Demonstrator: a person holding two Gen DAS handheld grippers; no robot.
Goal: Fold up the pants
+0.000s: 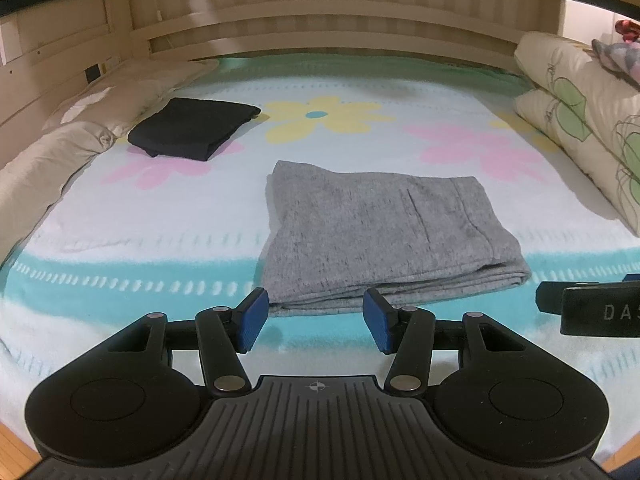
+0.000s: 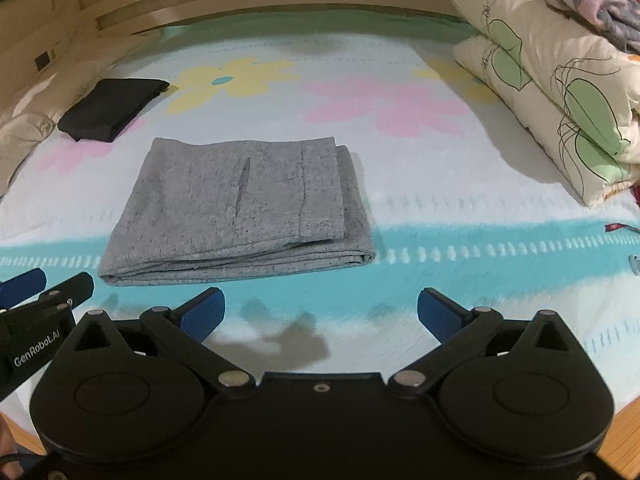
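Bedding filled both views: a flower-patterned blanket (image 1: 168, 240) in white, teal, pink and yellow covered a bed. On it, near the front edge, lay the grey pants (image 1: 380, 236), already folded into a flat, layered rectangle with the stacked edges facing the cameras. Just in front of that near edge hovered the left gripper (image 1: 316, 320), its blue pads parted with nothing between them. The right gripper (image 2: 320, 314) hung to the right of the pants, clear of the cloth, its jaws spread wider and also empty. Farther back to the left sat a folded black garment (image 1: 192, 128), well apart from the grey one, beside a beige pillow (image 1: 60, 148). A rolled floral quilt (image 2: 560, 92) was stacked at the right. The fold looked close to finished, so the main risk was disturbance: a pad catching only the top layer could peel it open, and an uneven lift by the two hands could skew the stack or drag the loose blanket underneath.
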